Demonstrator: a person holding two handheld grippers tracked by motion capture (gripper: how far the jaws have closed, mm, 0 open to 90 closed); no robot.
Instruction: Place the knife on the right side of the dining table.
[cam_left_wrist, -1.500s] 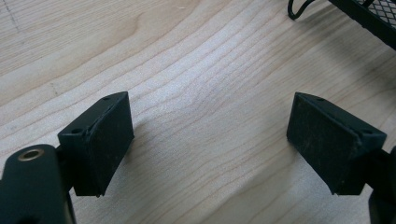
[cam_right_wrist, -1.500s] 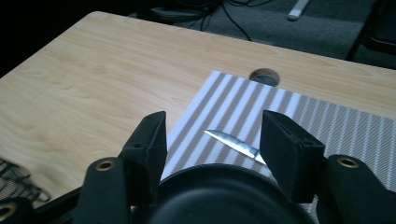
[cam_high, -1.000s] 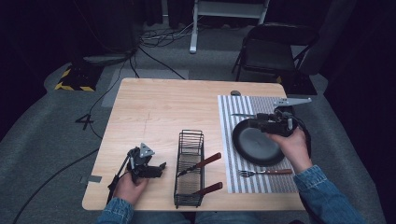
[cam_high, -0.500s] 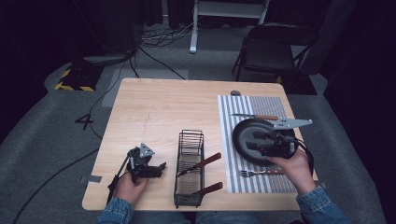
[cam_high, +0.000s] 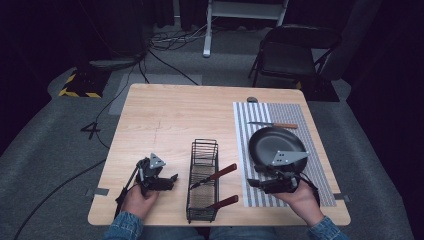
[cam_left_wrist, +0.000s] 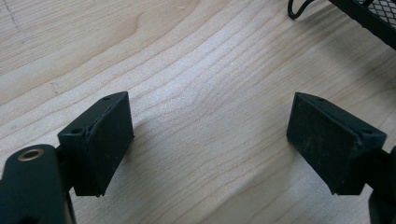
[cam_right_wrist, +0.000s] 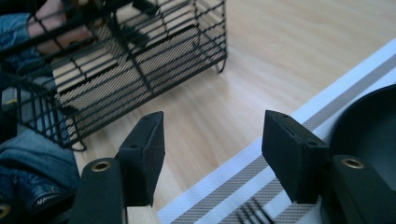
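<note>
Right gripper (cam_high: 257, 183) jaws apart, empty, low over the striped mat (cam_high: 243, 150) edge beside the pan (cam_high: 270, 142); fork (cam_right_wrist: 250, 210) tines just below. Left gripper (cam_high: 167, 179) jaws apart over bare table (cam_high: 165, 120), near the rack (cam_high: 202, 175).

L tongs (cam_left_wrist: 208, 144) wide apart over bare wood table (cam_left_wrist: 196, 70).

Folding chair (cam_high: 295, 52) beyond table (cam_high: 175, 115)
</note>
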